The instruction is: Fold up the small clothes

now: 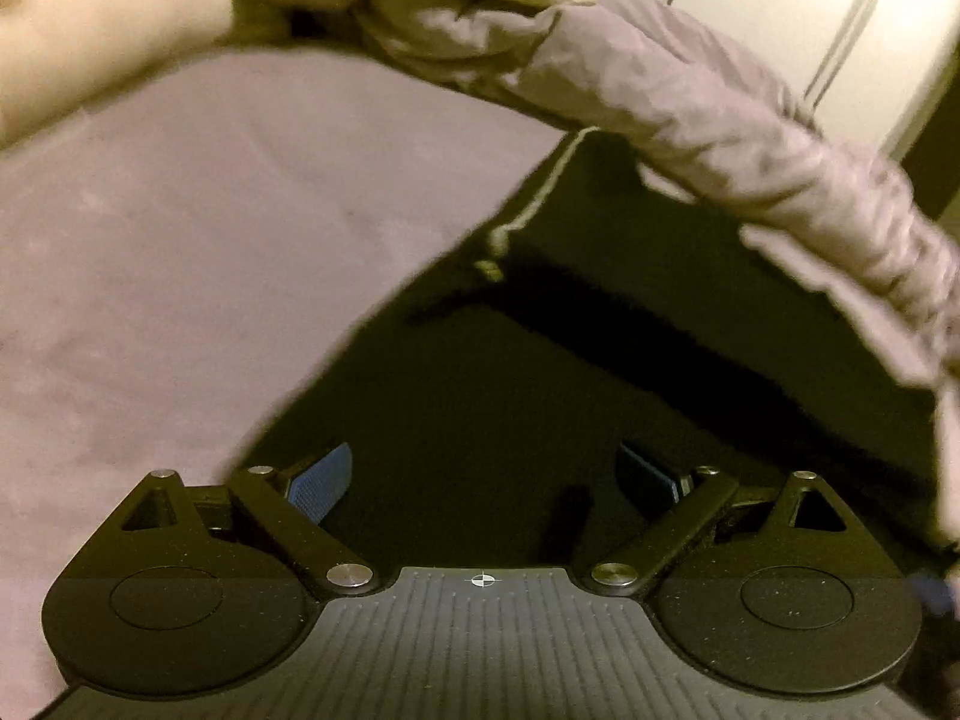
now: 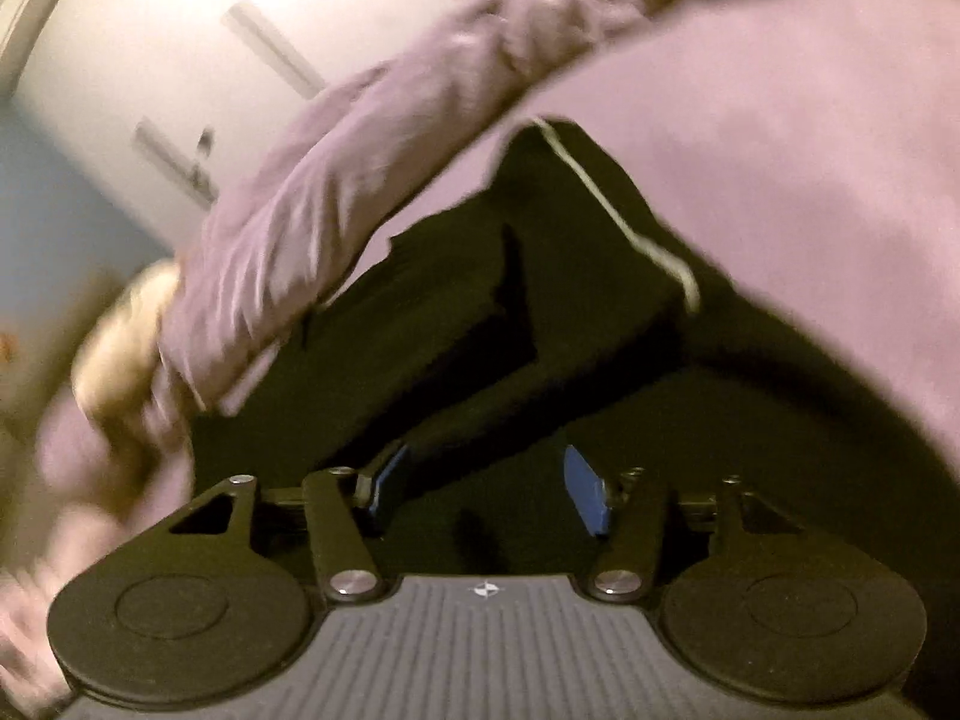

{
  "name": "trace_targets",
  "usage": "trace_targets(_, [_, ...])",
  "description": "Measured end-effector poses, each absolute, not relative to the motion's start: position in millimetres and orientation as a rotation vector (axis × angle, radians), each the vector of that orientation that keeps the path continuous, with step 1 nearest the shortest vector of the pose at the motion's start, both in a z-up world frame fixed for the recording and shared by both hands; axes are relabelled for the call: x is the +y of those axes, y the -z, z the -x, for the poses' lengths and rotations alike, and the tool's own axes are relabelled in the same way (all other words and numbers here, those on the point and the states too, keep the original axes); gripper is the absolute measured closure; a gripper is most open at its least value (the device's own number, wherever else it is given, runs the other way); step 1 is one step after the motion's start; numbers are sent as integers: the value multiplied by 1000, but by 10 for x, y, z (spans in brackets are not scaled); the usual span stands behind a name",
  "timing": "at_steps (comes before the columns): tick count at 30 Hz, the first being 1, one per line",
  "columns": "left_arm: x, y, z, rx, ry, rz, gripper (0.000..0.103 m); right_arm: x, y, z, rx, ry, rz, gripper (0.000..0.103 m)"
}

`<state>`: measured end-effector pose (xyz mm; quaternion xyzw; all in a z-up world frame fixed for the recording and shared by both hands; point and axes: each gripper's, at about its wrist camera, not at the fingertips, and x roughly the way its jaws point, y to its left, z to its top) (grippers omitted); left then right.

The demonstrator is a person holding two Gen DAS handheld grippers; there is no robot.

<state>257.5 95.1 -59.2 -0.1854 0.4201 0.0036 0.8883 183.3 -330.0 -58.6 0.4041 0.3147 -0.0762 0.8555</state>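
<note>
Garment: a dark garment (image 1: 600, 360) lies flat on a mauve bed sheet (image 1: 180, 240), right in front of both cameras; a pale stripe (image 1: 540, 192) runs along one edge toward its far corner.

Left tongs: left tongs (image 1: 486, 477) stand wide, blue pads well apart, nothing between them — only dark cloth beneath. Whether the pads touch the cloth cannot be told.

Right tongs: right tongs (image 2: 489, 489) stand partly open, nothing pinched between the pads; they hang over the same garment (image 2: 480, 324). The view is blurred.

Where the cloth lies from the tongs: straight ahead and below for both. In the left view the garment fills the near middle and right, with bare sheet to the left. In the right view it fills the near middle and left, with sheet (image 2: 780, 180) to the right.

Long axis: it seems to run from near to far toward the striped corner (image 2: 606, 198); a raised fold crosses the right view on a slant.

Far side: a rumpled mauve duvet (image 1: 750, 138) borders the garment's far edge; in the right view it (image 2: 336, 168) lies far left.

Nearer hand: neither clearly — both sit at the near edge, judged about equal.

Next move, as a guess: take a near edge and carry it toward the striped corner, keeping clear of the duvet.
</note>
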Motion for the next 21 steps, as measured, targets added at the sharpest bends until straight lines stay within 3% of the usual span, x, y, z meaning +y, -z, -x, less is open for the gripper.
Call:
trace_targets(2, [902, 655, -2705, 862, 45, 474, 5, -3358, 707, -1870, 621, 157, -948, 42])
trace_targets(6, [810, 800, -3009, 830, 110, 640, 5, -3393, 796, -2029, 518, 146, -1045, 24])
trace_targets(11, [912, 943, -3333, 797, 121, 858, 5, -3447, 829, -2247, 458, 133, -1127, 23])
trace_targets(12, [934, 969, -3380, 798, 109, 878, 6, -3456, 836, -2294, 460, 137, -1123, 27])
trace_targets(14, [944, 961, -3463, 799, 86, 874, 16, -3467, 856, -2375, 478, 162, -1103, 53])
trace_targets(15, [929, 942, -3499, 810, 68, 847, 32, -3472, 872, -2426, 509, 186, -1084, 75])
trace_targets(16, [914, 930, -3536, 825, 48, 817, 55, -3476, 890, -2474, 535, 209, -1064, 83])
trace_targets(17, [910, 926, -3542, 837, 31, 799, 68, -3493, 897, -2504, 552, 210, -1039, 85])
trace_targets(18, [917, 933, -3525, 841, 30, 800, 74, -3505, 884, -2500, 543, 201, -1027, 87])
trace_targets(21, [921, 980, -3358, 794, 33, 799, 77, -3493, 831, -2453, 513, 211, -978, 87])
